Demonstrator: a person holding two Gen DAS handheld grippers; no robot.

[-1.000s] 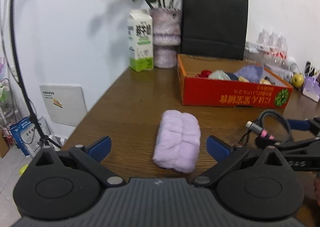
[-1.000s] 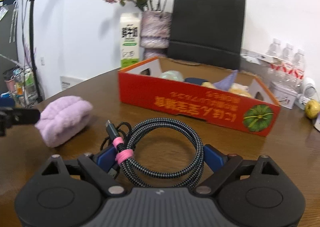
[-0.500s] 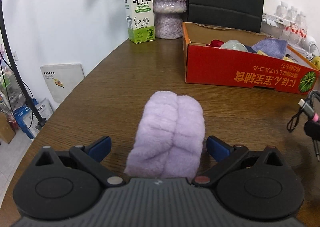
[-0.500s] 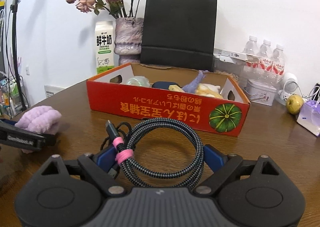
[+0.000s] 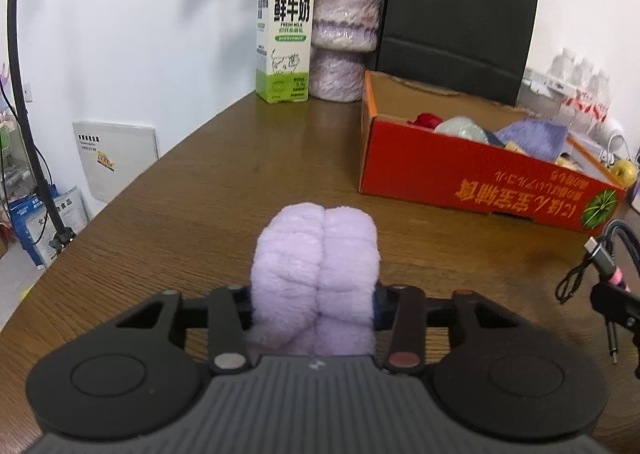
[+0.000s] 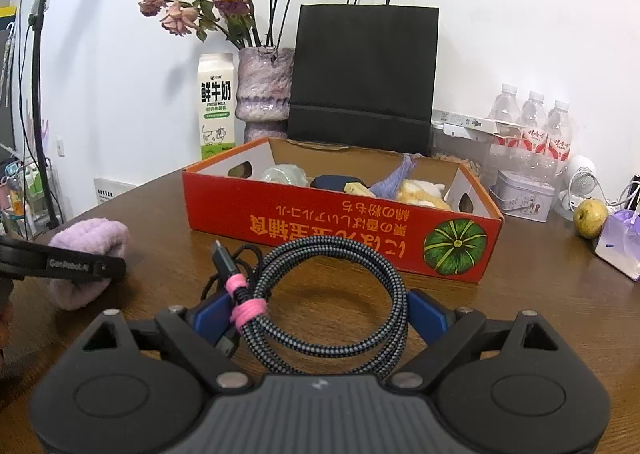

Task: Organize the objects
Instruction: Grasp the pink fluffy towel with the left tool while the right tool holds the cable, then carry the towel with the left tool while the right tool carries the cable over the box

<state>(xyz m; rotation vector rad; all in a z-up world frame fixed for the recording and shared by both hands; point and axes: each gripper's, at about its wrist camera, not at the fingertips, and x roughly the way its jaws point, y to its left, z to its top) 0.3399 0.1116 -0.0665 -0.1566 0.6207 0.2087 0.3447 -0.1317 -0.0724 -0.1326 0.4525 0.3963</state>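
My left gripper (image 5: 314, 304) is shut on a fluffy lilac rolled towel (image 5: 316, 274) that rests on the brown wooden table (image 5: 224, 173). The towel also shows at the left of the right wrist view (image 6: 90, 254), with the left gripper across it. My right gripper (image 6: 320, 314) is shut on a coiled black-and-grey braided cable (image 6: 328, 294) bound with a pink tie; the cable also shows at the right edge of the left wrist view (image 5: 608, 254). A red cardboard box (image 6: 340, 221) with several items inside stands just beyond the cable.
A milk carton (image 5: 284, 33), a lilac vase with dried roses (image 6: 264, 89) and a black paper bag (image 6: 360, 73) stand along the back wall. Water bottles (image 6: 532, 121), a tin (image 6: 524, 193), a yellow fruit (image 6: 590, 212) and a small lilac carton (image 6: 624, 242) stand at the right.
My left gripper moved forward over the towel and closed on it. My right gripper has kept hold of the cable and risen slightly, facing the box more squarely.
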